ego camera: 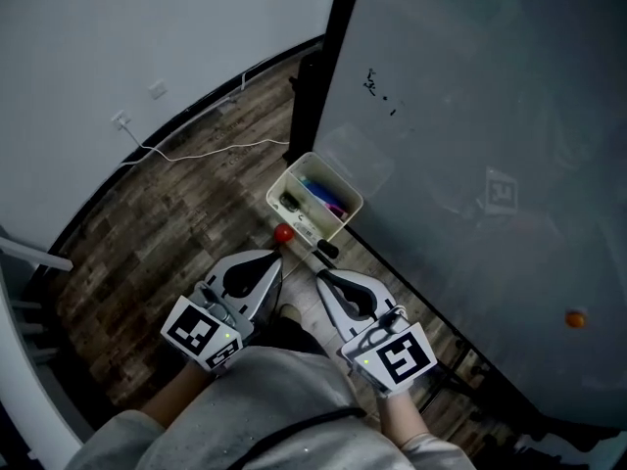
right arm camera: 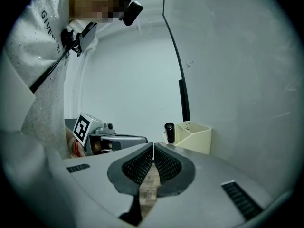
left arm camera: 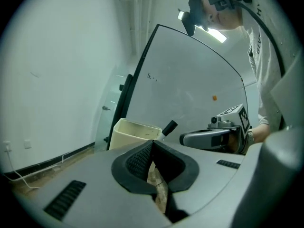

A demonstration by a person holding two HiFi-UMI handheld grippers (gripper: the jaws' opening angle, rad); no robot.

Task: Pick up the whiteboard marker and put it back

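Left gripper (left arm camera: 151,144) and right gripper (right arm camera: 153,146), both closed tip to tip on nothing; the whiteboard marker (right arm camera: 169,133) stands cap-up beside the cream holder box (right arm camera: 195,137), just beyond the right tips, which should reopen and straddle its barrel squarely before closing.

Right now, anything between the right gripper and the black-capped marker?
Nothing. The head view shows only bare floor between the right gripper and the marker; the right gripper view agrees.
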